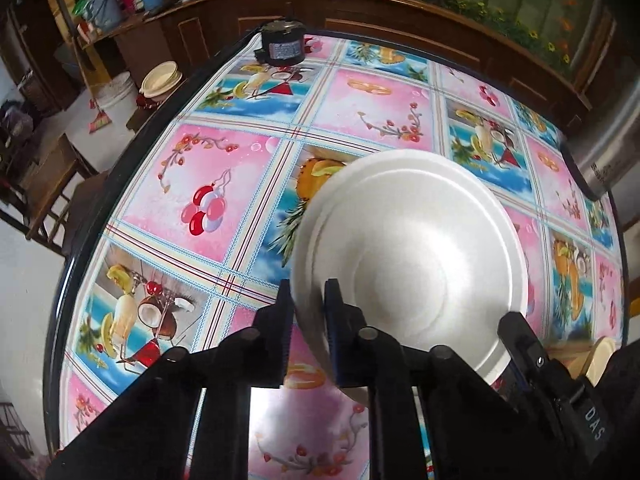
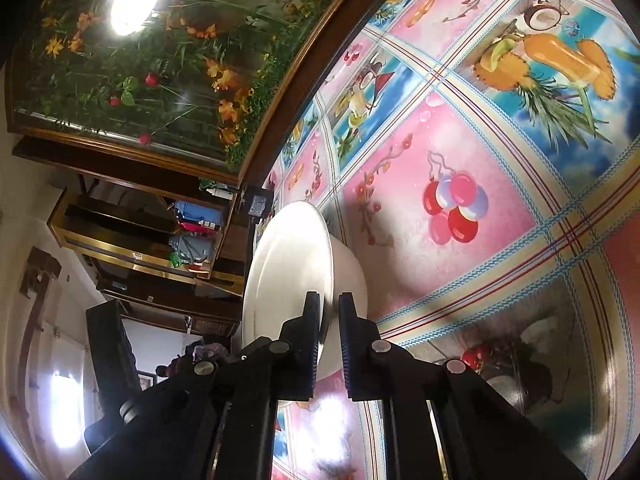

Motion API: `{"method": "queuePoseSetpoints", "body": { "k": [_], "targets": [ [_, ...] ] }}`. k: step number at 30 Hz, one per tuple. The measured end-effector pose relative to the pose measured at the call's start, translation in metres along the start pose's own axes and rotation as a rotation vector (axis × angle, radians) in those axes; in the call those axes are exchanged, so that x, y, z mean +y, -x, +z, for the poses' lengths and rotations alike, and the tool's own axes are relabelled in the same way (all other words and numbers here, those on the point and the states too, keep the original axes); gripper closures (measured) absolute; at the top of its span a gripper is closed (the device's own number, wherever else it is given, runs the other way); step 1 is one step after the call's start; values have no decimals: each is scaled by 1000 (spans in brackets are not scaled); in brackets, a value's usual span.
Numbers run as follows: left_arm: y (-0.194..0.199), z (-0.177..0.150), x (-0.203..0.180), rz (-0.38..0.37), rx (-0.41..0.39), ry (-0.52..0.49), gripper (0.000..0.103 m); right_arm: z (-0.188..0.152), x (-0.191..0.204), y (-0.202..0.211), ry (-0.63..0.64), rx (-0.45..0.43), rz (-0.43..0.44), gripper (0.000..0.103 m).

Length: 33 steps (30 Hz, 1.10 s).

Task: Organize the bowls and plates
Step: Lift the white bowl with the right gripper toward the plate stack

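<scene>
The left gripper is clamped on the near-left rim of the white bowl, and the right gripper pinches its opposite rim, at 5 o'clock in the left view. The bowl hangs tilted over mid-table, mouth facing the left camera. Bare patterned tablecloth spreads toward 10 o'clock, a black appliance by the far edge at 12.

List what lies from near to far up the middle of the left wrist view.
Left tongs clamped on the white bowl's rim → bare tablecloth → black motor at the far table edge → wooden cabinet.
</scene>
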State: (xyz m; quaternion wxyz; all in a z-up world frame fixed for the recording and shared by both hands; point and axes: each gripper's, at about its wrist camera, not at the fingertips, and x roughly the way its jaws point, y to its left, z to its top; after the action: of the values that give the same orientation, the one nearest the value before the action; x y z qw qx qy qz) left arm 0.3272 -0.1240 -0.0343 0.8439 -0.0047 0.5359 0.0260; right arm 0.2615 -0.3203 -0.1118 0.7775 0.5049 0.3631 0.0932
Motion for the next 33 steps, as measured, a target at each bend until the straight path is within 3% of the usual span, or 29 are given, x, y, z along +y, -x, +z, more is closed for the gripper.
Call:
{"method": "queuePoseSetpoints", "body": {
  "k": [10, 22, 33],
  "targets": [
    [27, -31, -4, -45, -15, -67, 91, -10, 0, 21, -11, 19, -63, 97],
    [64, -115, -15, -84, -57, -213, 91, -67, -26, 92, 104, 50, -116, 96],
    [99, -188, -25, -160, -128, -284, 91, -110, -54, 161, 186, -3, -129, 95]
  ]
}}
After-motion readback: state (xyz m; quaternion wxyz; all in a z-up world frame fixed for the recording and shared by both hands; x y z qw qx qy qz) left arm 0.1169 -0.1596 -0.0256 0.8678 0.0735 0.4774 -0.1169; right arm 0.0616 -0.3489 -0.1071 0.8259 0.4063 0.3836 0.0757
